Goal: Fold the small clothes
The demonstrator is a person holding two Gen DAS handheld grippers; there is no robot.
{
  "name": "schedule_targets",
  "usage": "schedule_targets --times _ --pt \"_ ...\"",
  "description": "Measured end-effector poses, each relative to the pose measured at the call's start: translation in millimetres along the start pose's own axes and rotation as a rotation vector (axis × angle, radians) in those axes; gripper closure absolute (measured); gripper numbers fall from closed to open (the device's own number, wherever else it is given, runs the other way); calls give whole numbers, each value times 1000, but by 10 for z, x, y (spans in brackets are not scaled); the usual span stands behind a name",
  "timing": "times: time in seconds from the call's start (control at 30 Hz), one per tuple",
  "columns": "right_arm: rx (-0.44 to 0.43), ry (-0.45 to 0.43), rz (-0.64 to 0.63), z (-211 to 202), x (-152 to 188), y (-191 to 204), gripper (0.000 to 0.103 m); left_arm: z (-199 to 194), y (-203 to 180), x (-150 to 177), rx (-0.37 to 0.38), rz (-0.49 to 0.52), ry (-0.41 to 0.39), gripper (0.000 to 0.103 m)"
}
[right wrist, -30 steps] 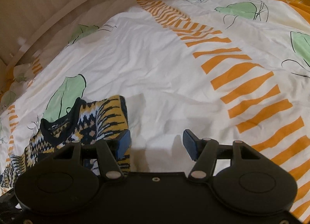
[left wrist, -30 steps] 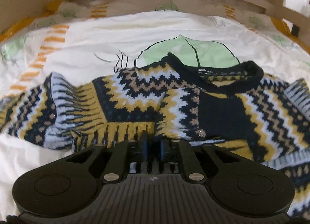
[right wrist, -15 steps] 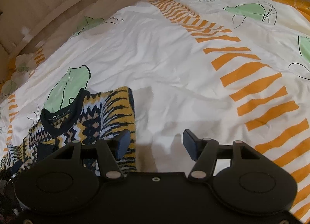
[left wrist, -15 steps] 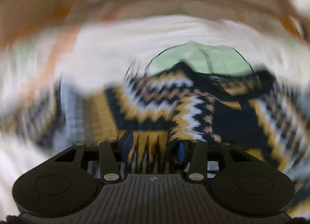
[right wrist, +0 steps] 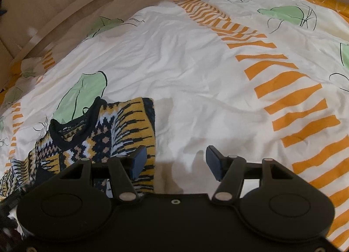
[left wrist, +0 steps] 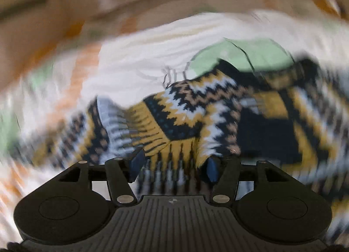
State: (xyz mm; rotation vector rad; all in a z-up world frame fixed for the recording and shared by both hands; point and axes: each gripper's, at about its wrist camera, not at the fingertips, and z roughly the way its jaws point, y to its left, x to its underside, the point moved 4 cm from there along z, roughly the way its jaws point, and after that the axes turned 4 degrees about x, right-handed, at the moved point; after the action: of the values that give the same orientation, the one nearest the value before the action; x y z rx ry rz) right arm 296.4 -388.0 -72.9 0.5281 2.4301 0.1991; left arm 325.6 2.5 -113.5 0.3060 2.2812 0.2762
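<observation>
A small knitted sweater [left wrist: 185, 116] with navy, mustard and white zigzags lies on the bedsheet, its dark neckline towards the far side. The left wrist view is blurred by motion. My left gripper [left wrist: 174, 164] sits low over the sweater's near part, its jaws opening. Patterned knit shows in the gap between the pads, and they do not press on it. In the right wrist view the sweater [right wrist: 104, 138] lies at the lower left. My right gripper [right wrist: 174, 160] stands open just right of the sweater's edge, with only bare sheet between its fingers.
A white bedsheet [right wrist: 196, 66] with orange stripes and green leaf prints covers the bed. A beige wooden bed frame [right wrist: 54, 1] curves along the far edge. The sheet stretches wide to the right of the sweater.
My left gripper's jaws went from shut on a fold of the sweater to apart, and its view has rolled and blurred. The right gripper stays open, almost in place.
</observation>
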Motion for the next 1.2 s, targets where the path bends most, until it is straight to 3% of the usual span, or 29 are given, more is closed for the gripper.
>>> schedule_targets --times 0.1,0.17,0.3,0.43,0.63,0.9,0.93,0.97,1.03,1.2 --pt "-3 -2 -1 -7 -1 9 38 -134 -174 66 -72 205 -29 46" --pt "-4 -4 -5 -8 0 21 38 -190 -234 97 -100 262 -28 46" --pt "-9 -4 -12 -12 9 45 38 -310 -168 74 -95 200 -26 46" --pt "-10 -6 -14 -17 12 54 38 -492 -142 -62 10 99 -73 47" --pt "-12 -6 -29 -7 25 93 38 -530 -434 -249 127 102 -95 47" --pt "-20 -24 -53 -31 18 135 38 -192 -845 -185 174 184 24 48" --pt "-23 -28 -53 -37 14 133 38 -149 -862 -164 177 185 35 55" --pt "-27 -31 -52 -44 7 130 38 -136 -867 -151 186 182 33 70" --pt "-31 -38 -44 -58 -5 106 38 -129 -836 -156 190 157 31 90" --pt "-36 -43 -19 -70 -30 58 38 -104 -462 -291 156 47 13 93"
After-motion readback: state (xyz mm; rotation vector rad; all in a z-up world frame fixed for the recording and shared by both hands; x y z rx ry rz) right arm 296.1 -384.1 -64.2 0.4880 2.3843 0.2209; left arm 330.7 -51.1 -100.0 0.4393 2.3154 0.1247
